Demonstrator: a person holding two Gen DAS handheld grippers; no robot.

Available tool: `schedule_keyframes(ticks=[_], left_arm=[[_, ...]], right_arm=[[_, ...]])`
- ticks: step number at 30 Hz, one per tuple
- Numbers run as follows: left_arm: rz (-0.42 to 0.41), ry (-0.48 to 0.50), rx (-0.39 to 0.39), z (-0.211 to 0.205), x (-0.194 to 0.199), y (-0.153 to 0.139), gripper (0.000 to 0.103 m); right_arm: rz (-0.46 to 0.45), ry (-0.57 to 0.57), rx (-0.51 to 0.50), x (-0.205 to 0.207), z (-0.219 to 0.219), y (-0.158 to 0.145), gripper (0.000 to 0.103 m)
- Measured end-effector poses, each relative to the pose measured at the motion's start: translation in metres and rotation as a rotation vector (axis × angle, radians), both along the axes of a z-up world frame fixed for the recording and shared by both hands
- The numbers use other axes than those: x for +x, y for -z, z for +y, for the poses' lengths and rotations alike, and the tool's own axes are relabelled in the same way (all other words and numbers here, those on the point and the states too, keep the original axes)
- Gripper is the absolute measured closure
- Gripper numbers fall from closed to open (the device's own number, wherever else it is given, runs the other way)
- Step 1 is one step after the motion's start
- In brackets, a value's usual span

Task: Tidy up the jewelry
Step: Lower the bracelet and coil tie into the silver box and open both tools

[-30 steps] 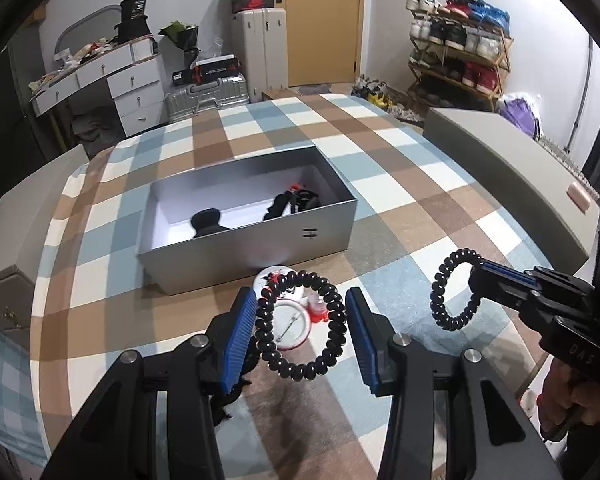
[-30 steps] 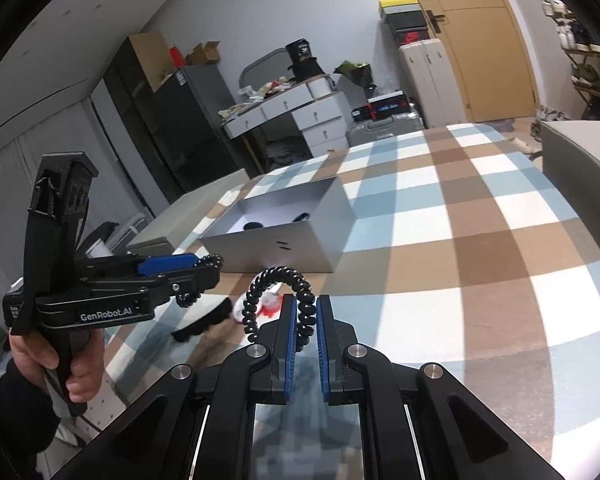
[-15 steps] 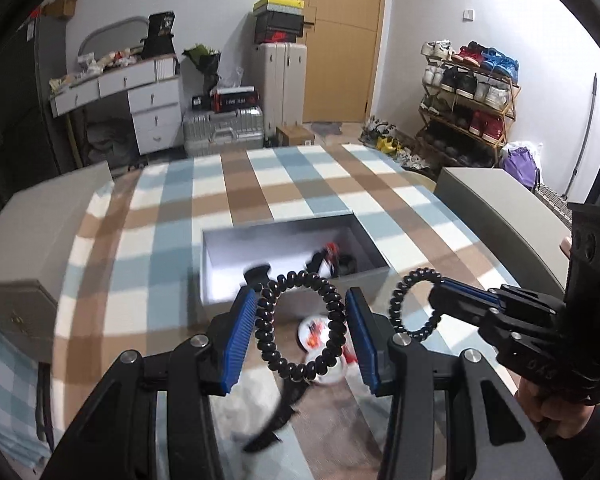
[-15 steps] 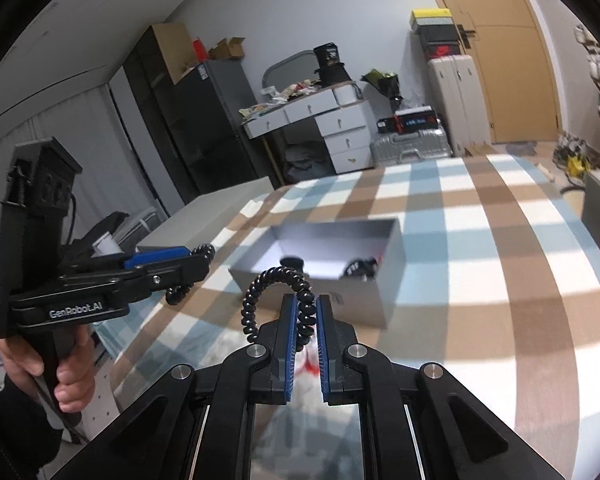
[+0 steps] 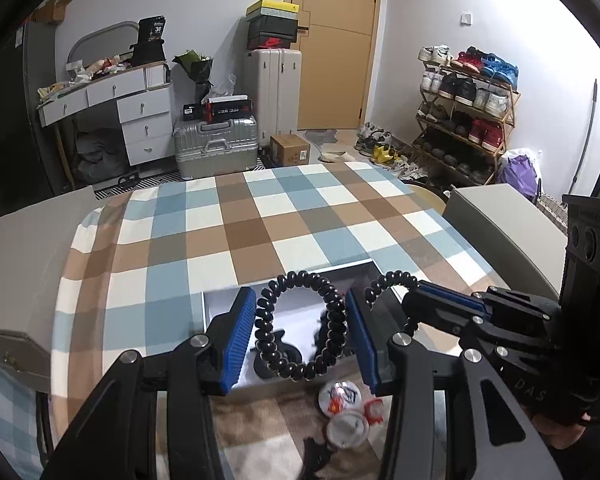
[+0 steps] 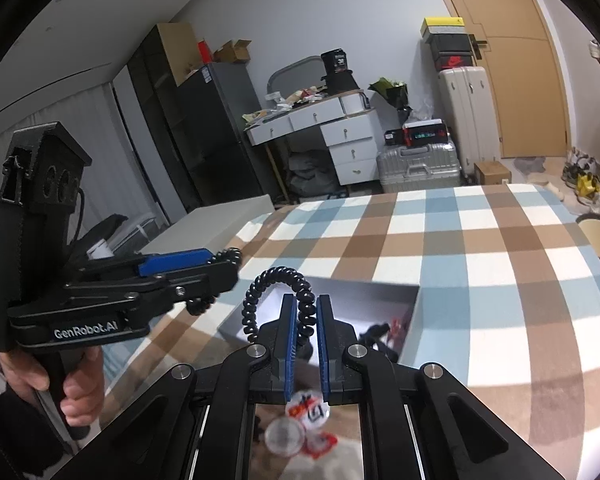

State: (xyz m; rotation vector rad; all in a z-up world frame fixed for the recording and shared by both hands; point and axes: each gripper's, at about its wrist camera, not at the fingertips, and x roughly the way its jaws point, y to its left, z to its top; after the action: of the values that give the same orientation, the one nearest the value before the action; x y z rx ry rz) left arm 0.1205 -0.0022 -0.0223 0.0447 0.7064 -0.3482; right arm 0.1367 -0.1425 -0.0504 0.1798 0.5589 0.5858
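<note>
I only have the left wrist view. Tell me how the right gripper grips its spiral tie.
Observer: The right gripper is shut on one side of the right spiral tie; the loop arcs up and left of the pads.
Operator: Report what's inside the box.
Observer: A red piece and black pieces lie near the grey box's right wall.
Operator: Check what holds the left gripper.
Observer: A bare hand wraps the handle of the left gripper, which grips the left spiral tie.
</note>
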Motion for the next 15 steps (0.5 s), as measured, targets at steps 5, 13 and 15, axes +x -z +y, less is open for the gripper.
schedule_keyframes(ticks=[5, 13, 15], left_arm=[[0.033, -0.007, -0.017, 0.003, 0.015, 0.01, 0.062], [0.092, -0.012, -0.028, 0.007, 0.031, 0.031, 0.062], [0.114, -0.006, -0.037, 0.007, 0.035, 0.038, 0.062]], right_arm=[[-0.019, 0.037, -0.093, 0.013, 0.012, 0.006, 0.094], [0.029, 0.024, -0.111, 0.032, 0.021, 0.026, 0.094], [0.042, 0.027, -0.118, 0.035, 0.023, 0.03, 0.094]])
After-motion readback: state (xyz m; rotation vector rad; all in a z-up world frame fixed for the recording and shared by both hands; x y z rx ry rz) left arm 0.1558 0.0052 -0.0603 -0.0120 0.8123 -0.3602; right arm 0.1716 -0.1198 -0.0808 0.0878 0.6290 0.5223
